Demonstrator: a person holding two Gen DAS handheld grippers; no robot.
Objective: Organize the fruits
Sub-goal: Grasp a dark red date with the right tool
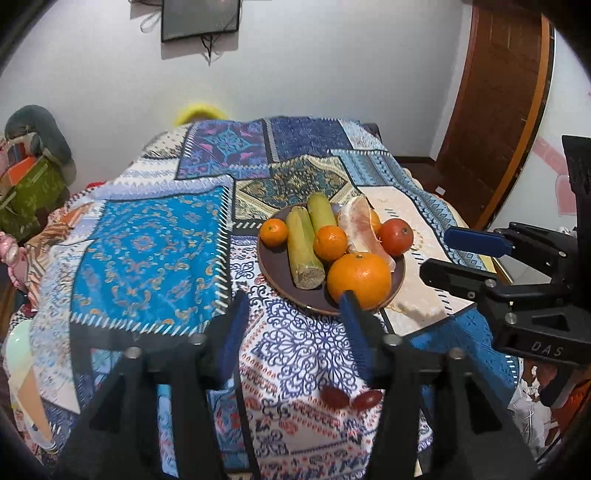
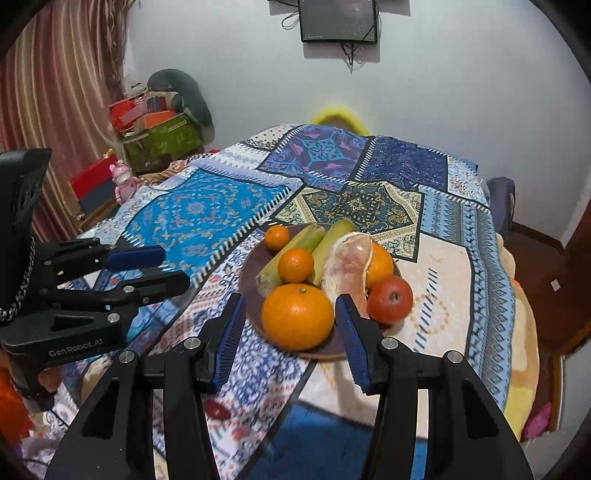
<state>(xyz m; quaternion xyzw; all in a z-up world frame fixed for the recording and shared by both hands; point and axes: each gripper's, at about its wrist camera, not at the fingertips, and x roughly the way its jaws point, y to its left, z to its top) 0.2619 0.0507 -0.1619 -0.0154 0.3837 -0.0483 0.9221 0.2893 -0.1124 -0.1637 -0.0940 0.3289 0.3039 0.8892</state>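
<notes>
A dark brown plate [image 1: 275, 267] [image 2: 251, 291] sits on the patterned tablecloth. It holds a large orange [image 1: 359, 279] [image 2: 297, 315], two small mandarins [image 1: 330, 242] [image 2: 295, 264], two green sugarcane pieces [image 1: 303, 251] [image 2: 295, 245], a peeled pomelo segment [image 1: 360, 225] [image 2: 349, 264] and a red tomato [image 1: 395, 236] [image 2: 389, 299]. My left gripper [image 1: 293, 301] is open and empty, just short of the plate's near edge. My right gripper [image 2: 290, 306] is open and empty, its jaws on either side of the large orange; it shows from the side in the left wrist view [image 1: 439, 254].
Two small red fruits [image 1: 349, 398] lie on the cloth near the table's front edge. Boxes and a pink toy [image 2: 123, 179] stand left of the table. A wooden door [image 1: 491, 110] is at the right, a screen [image 2: 338, 20] on the far wall.
</notes>
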